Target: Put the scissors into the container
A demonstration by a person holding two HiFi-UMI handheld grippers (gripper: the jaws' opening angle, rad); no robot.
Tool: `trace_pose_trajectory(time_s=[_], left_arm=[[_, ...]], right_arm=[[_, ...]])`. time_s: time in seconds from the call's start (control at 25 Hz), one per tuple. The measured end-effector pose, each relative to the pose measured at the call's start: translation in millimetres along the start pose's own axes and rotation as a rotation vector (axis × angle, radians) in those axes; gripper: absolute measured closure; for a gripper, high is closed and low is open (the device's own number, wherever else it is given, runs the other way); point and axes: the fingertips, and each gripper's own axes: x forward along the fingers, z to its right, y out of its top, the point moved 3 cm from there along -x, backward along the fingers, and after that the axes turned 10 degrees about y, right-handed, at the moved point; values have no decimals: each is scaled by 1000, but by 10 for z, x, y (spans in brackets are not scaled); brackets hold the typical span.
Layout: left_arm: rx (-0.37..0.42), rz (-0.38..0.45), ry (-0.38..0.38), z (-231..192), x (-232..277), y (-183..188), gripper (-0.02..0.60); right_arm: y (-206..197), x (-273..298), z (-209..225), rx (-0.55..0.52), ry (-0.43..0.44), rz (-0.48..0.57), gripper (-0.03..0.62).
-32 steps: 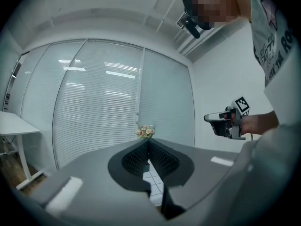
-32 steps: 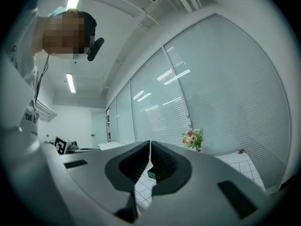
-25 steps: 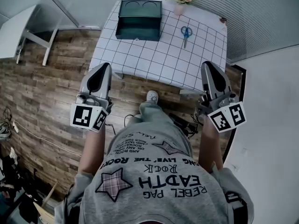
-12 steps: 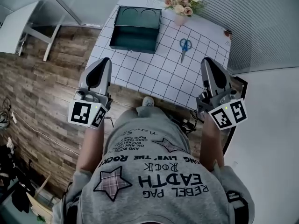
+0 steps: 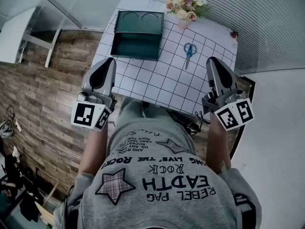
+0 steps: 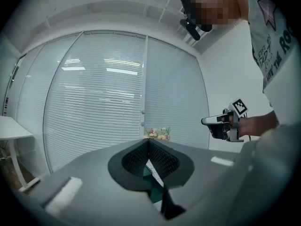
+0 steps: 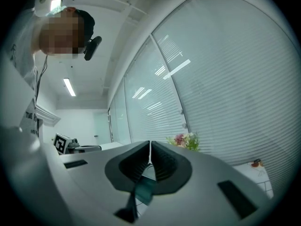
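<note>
Blue-handled scissors (image 5: 189,51) lie on the white checked table (image 5: 157,75), toward its far right. A dark green open container (image 5: 137,35) stands at the table's far left, empty as far as I can see. My left gripper (image 5: 108,61) hovers at the table's near left edge, shut with nothing in it. My right gripper (image 5: 213,61) is level at the near right edge, a short way nearer than the scissors, and shut on nothing too. In the left gripper view my jaws (image 6: 148,142) meet tip to tip. The right gripper view shows my jaws (image 7: 150,145) closed the same way.
A flower bouquet (image 5: 183,5) stands at the table's far edge, between container and scissors. A small dark object (image 5: 233,34) sits at the far right corner. Wooden floor (image 5: 52,94) lies to the left, with a white desk (image 5: 19,32) beyond it.
The person has stepped closer to the table. Both grippers now reach over its near edge, still shut and empty.
</note>
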Motion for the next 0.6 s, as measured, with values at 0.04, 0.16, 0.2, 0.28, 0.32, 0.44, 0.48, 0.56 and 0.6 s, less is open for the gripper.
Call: trace_pose_trajectory(time_s=[0.04,0.16,0.2,0.28,0.32,0.44,0.48,0.56,0.6], left_arm=[[-1,1,-14,-25,69,6,572],[0,9,-68,-129,308,50,572],[2,12,-87,-172,392,68,572],[2,16,-125,-269,565,94,572],[1,16,-143,-321,649,98,572],[-2,14,-199,-482,879,85,572],[-3,12,-219,-531,947,78,572],[-8,6,-258,-616,1067,63,572],[-12,1,-273,-654,1116,52,572]], right_arm=[[12,22,28,-2,-16,3,577],[59,101,107,-6,-73,21,577],[68,137,123,-6,-92,24,577],[74,228,151,-9,-127,24,577],[69,283,165,-10,-144,21,577],[8,475,181,-14,-189,-14,577],[-19,533,174,-16,-204,-26,577],[-55,616,157,-16,-242,-34,577],[-63,645,151,-14,-262,-31,577]])
